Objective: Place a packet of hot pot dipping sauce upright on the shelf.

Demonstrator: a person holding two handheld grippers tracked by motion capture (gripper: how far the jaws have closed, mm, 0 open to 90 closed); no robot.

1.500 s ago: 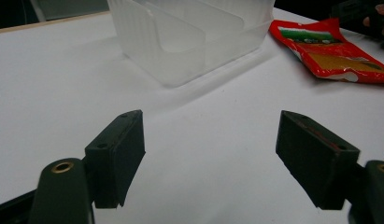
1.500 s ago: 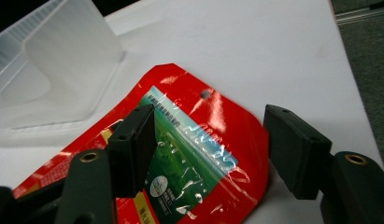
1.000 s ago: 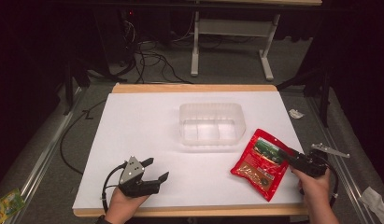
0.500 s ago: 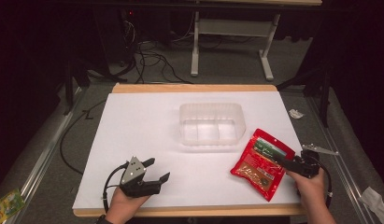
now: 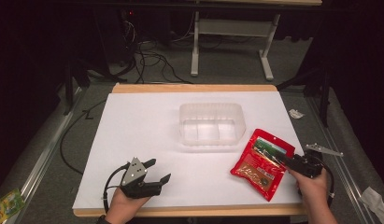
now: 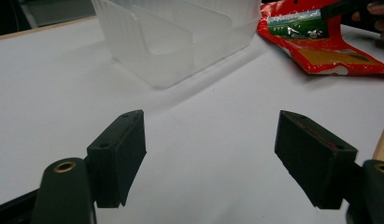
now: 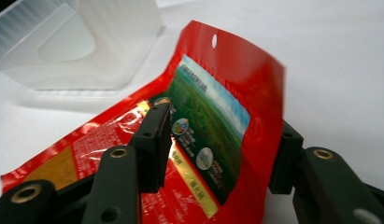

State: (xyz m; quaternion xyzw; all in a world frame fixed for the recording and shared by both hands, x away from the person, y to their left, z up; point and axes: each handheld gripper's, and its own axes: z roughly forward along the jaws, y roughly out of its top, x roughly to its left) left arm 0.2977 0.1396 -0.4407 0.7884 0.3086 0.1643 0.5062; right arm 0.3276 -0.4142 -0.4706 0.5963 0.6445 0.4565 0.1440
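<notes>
A red snack packet [image 5: 259, 163] lies on the white table top [image 5: 147, 126], right of centre and in front of a clear plastic container [image 5: 210, 106]. My right gripper [image 5: 287, 161] is at the packet's right edge. In the right gripper view its jaws [image 7: 222, 149] stand apart, one over the printed face of the packet [image 7: 213, 116] and one behind its raised, curled edge. My left gripper [image 5: 160, 170] rests near the front left of the table, open. Nothing lies between its pads [image 6: 210, 158], which face the container [image 6: 175, 42] and the packet [image 6: 320, 46].
The container [image 7: 63, 46] has inner dividers and holds nothing. A wooden strip [image 5: 194, 87] runs along the table's far edge. A small white scrap [image 5: 296, 113] and a green packet [image 5: 7, 204] lie on the floor beside the table. Cables trail on the floor at the back.
The right hand has shifted slightly at the packet's right edge, and the jaws now straddle it. The left gripper has hardly moved.
</notes>
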